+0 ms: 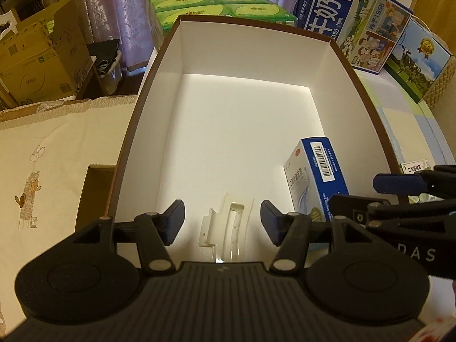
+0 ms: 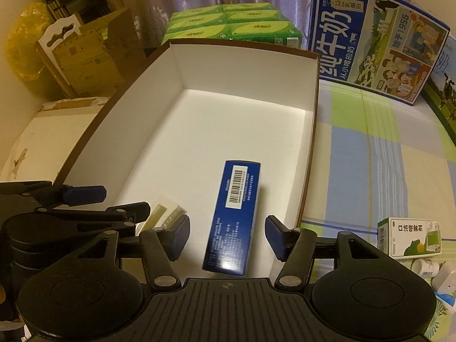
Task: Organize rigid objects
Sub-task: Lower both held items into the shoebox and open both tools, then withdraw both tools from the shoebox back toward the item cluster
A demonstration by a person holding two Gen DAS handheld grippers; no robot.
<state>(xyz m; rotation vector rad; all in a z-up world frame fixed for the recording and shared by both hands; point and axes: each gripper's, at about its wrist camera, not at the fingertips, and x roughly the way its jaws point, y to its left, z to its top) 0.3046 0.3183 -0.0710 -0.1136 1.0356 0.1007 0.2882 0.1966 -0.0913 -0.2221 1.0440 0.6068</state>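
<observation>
I see left tool [image 1: 221, 222] jaws apart over white plastic clip [image 1: 225, 233] | right tool [image 2: 226, 235] apart, blue cardboard carton [image 2: 233, 219] between, untouched | brown-rimmed white box [image 2: 309, 154] floor ahead bare | clip's near end hidden.

Near end of the clear moulded plastic insert [image 1: 226, 228] hidden behind the left gripper's black body in the left wrist view; in the right wrist view mostly covered by gripper linkages, only a pale, blurred corner visible. Lower end of the blue-and-white cardboard medicine box [image 2: 235, 216] cut off by the right gripper's body. Small print on that box too fine to read. White bottles [image 2: 427, 268] at lower right only partly in frame, labels illegible.
</observation>
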